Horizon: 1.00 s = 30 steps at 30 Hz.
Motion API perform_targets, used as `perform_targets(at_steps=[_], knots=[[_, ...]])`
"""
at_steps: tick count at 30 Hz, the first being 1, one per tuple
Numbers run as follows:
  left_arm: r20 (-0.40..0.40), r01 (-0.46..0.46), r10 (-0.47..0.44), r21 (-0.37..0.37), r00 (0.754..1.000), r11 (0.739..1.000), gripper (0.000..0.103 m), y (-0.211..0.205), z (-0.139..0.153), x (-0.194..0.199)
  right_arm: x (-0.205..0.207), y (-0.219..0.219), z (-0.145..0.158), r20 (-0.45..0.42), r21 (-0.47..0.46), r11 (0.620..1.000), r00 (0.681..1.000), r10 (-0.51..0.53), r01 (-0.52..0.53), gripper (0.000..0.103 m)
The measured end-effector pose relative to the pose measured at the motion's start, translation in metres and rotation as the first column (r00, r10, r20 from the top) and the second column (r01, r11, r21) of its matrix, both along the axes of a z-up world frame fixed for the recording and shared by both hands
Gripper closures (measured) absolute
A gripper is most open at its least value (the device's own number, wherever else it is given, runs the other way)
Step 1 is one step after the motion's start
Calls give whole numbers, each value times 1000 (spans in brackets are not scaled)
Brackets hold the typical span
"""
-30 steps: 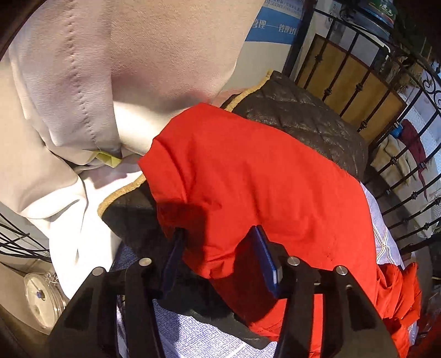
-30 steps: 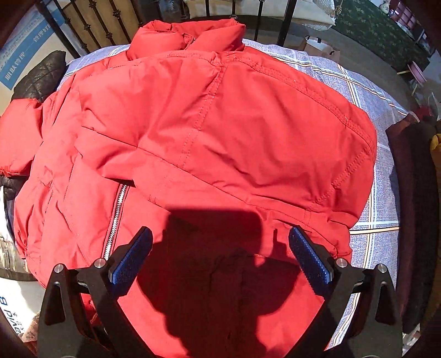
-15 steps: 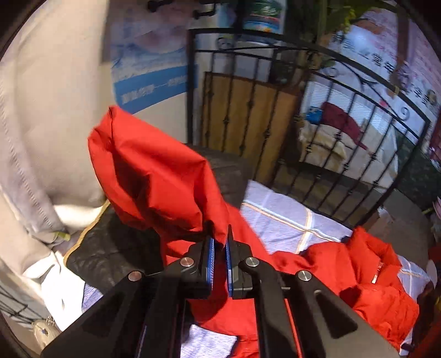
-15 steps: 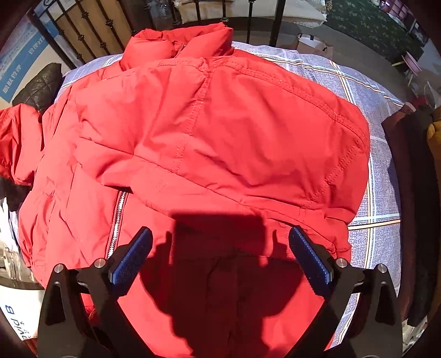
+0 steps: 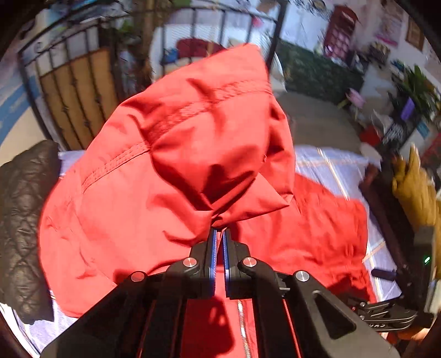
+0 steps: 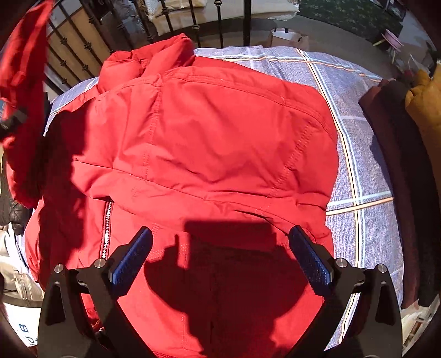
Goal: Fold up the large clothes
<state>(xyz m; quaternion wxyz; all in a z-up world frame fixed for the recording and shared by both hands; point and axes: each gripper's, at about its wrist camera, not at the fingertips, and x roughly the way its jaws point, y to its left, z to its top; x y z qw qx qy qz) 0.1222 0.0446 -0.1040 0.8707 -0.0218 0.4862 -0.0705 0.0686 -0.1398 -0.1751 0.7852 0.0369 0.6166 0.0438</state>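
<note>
A red padded jacket lies front-up on a blue-grey checked bed cover, its collar at the far end and one sleeve folded across the chest. My left gripper is shut on the other red sleeve and holds it lifted over the jacket body; the raised sleeve shows at the far left of the right wrist view. My right gripper is open and empty, hovering low over the jacket's lower part beside the zip.
A black quilted garment lies at the bed's left edge. A black iron bed frame runs along the far side. Dark red and mustard clothes are piled at the right edge.
My left gripper closed on the red sleeve, lifted it off the black garment and swung it right over the jacket. The right gripper stayed open, drifting slightly.
</note>
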Motion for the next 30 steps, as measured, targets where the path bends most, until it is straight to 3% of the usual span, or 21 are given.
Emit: perform_targets(at_steps=[4, 7, 8, 9, 12, 15, 20, 22, 24, 26, 28, 30], knots=[[-115, 76, -72, 27, 991, 997, 98, -30, -42, -3, 0, 0, -3, -14, 30, 999, 1000, -12, 12, 5], [-184, 109, -103, 24, 978, 994, 62, -32, -59, -16, 6, 6, 1, -6, 82, 997, 1000, 2, -1, 5], [-188, 110, -104, 21, 977, 994, 36, -30, -61, -19, 10, 9, 3, -1, 98, 995, 1000, 4, -4, 5], [-179, 112, -108, 10, 978, 994, 23, -24, -59, -27, 15, 12, 6, 6, 121, 993, 1000, 4, -4, 5], [-134, 100, -100, -1, 986, 995, 17, -14, -47, -44, 31, 27, 17, 48, 190, 982, 999, 16, -25, 5], [-101, 22, -18, 40, 995, 999, 12, 4, -40, -60, 49, 49, 29, 99, 205, 975, 993, 60, -79, 8], [-121, -118, 125, 62, 985, 991, 12, 50, -38, -81, 80, 100, 37, 142, 220, 955, 975, 169, -197, 35], [-133, -171, 178, 67, 975, 983, 12, 63, -39, -87, 90, 112, 30, 132, 212, 956, 975, 177, -203, 38], [-141, -214, 222, 71, 965, 974, 12, 77, -40, -94, 99, 119, 19, 99, 207, 956, 977, 189, -206, 50], [-138, -247, 255, 74, 957, 966, 12, 86, -39, -98, 101, 119, 13, 75, 240, 947, 977, 200, -212, 79], [-132, -276, 284, 73, 950, 958, 12, 96, -35, -100, 94, 118, 22, 104, 240, 945, 974, 201, -221, 91], [-133, -299, 305, 61, 943, 952, 12, 105, -33, -100, 89, 112, 34, 147, 211, 953, 971, 191, -219, 96]])
